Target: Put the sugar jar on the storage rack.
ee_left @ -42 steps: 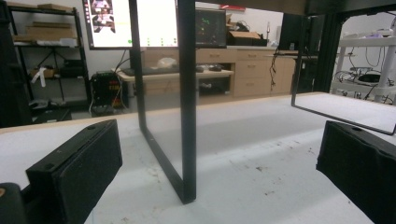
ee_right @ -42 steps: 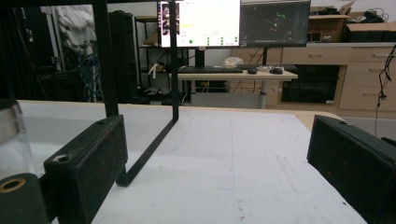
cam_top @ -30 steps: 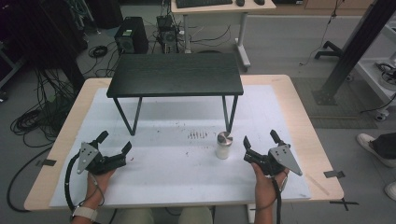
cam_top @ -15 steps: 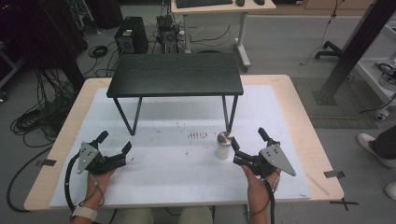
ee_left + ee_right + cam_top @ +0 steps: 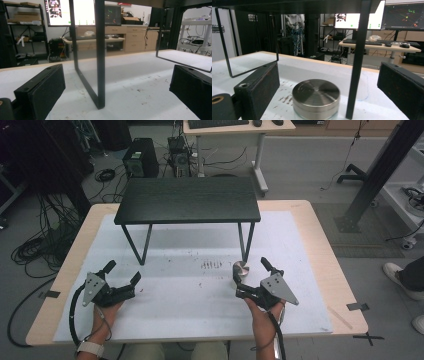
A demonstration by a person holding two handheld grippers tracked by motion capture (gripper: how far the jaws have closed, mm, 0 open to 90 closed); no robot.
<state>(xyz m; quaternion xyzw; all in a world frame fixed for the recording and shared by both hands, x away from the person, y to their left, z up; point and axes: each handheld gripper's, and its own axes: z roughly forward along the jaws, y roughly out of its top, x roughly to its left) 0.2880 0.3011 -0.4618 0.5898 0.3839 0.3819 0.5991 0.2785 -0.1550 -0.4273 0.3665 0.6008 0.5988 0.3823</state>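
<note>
Right claw (image 5: 250, 279): jaws spread wide on either side of a metal-lidded jar (image 5: 241, 269), not touching it. The jar stands on the white-covered table (image 5: 200, 320), just beside a leg of the black stand (image 5: 188, 200). Left claw (image 5: 122, 273): open, empty, resting low on the table.

Your black two-fingered left gripper (image 5: 122, 282) and right gripper (image 5: 251, 279) each carry a grey triangular plate; a pale wristband (image 5: 90, 348) circles your left wrist.

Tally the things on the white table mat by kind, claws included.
Black low metal-legged stand: 1
Glass jar with round steel lid: 1
Hand-held black claws, left claw and right claw: 2
Total: 4
</note>
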